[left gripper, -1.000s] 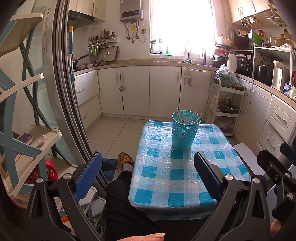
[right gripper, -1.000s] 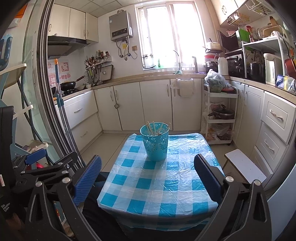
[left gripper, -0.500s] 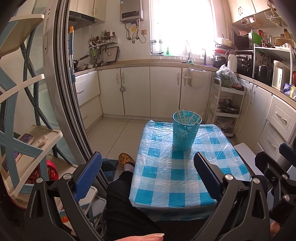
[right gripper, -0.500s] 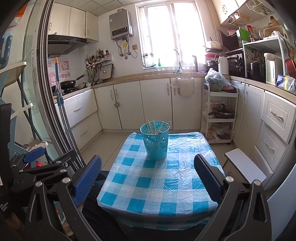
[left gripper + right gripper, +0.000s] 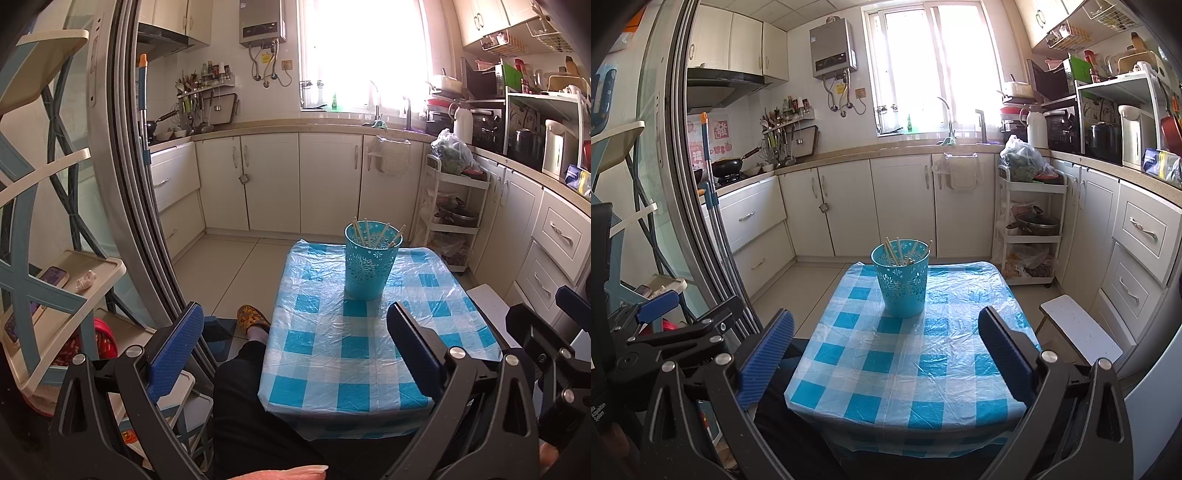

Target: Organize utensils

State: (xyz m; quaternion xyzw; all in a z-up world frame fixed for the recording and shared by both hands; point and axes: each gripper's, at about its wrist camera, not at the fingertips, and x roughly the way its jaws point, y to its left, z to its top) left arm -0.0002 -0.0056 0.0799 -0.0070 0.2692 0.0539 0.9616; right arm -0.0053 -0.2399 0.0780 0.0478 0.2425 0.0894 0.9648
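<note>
A blue cup (image 5: 371,264) stands on the checked tablecloth (image 5: 354,343) of a small table, toward the table's far end, with a bundle of chopsticks (image 5: 373,234) standing loosely inside it, their tips fanned against the rim. No other utensil lies on the cloth around the cup, so the job looks either finished or not yet begun; the pictures cannot settle which. Both tools sit well back from the cup, near the table's front edge. The left gripper (image 5: 295,349) has its blue pads spread wide with nothing between them, and the right gripper (image 5: 886,350) is spread just as wide and also empty; it can be seen again at the right edge of the left view. A seated person's dark trouser leg (image 5: 255,398) and slipper (image 5: 253,316) show left of the table. If chopsticks are to be sorted, the next move calls for reaching forward over the cloth to the cup's rim and closing narrowly on a single thin stick, which could easily slip or drag its neighbours.
</note>
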